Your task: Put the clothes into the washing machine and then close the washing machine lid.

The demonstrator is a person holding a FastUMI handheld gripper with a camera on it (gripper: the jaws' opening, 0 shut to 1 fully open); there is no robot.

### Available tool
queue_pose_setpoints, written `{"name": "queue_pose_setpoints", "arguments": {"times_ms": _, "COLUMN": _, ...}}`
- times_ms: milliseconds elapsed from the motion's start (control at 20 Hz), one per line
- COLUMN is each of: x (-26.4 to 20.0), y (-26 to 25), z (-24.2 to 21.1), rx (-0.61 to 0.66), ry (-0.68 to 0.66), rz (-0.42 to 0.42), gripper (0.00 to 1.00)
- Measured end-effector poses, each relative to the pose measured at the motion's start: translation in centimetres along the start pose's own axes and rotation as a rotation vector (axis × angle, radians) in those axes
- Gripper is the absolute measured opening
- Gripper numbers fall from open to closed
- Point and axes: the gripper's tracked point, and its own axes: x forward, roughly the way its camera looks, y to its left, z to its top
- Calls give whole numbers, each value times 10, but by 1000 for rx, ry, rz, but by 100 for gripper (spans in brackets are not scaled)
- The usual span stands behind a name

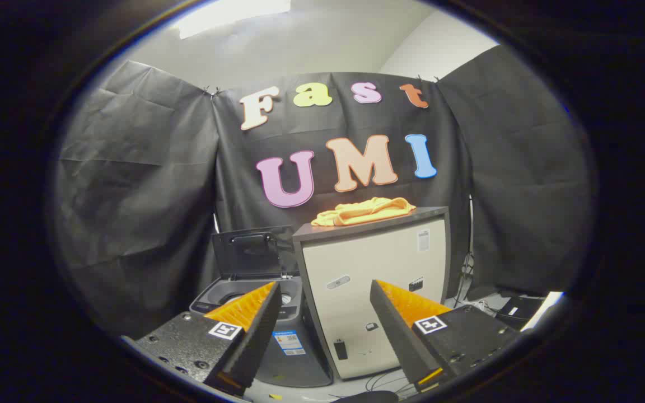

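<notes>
A black cloth wall (132,168) drapes the booth under a pale ceiling, cables trailing on the floor below. Nearest, the gripper (325,288) is held with its fingers spread wide apart, nothing between them. Just beyond the left finger sits a grey top-loading washing machine (277,336), its lid (247,253) raised upright and the drum mouth open. Directly ahead, past the gap between the fingers, stands a cream cabinet (378,291) with a dark top, touching or just beside the washer. A crumpled orange garment (363,211) lies on that top, well beyond the fingertips and higher than the washer's opening. The cloth wall hangs behind it all.
</notes>
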Motion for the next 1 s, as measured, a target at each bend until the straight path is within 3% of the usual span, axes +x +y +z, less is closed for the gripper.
{"name": "queue_pose_setpoints", "arguments": {"times_ms": 550, "x": 16, "y": 7, "z": -22, "rx": -14, "ry": 31, "rz": 16, "gripper": 97}}
{"name": "queue_pose_setpoints", "arguments": {"times_ms": 1000, "x": 44, "y": 14, "z": 4, "rx": -26, "ry": 24, "rz": 18, "gripper": 96}}
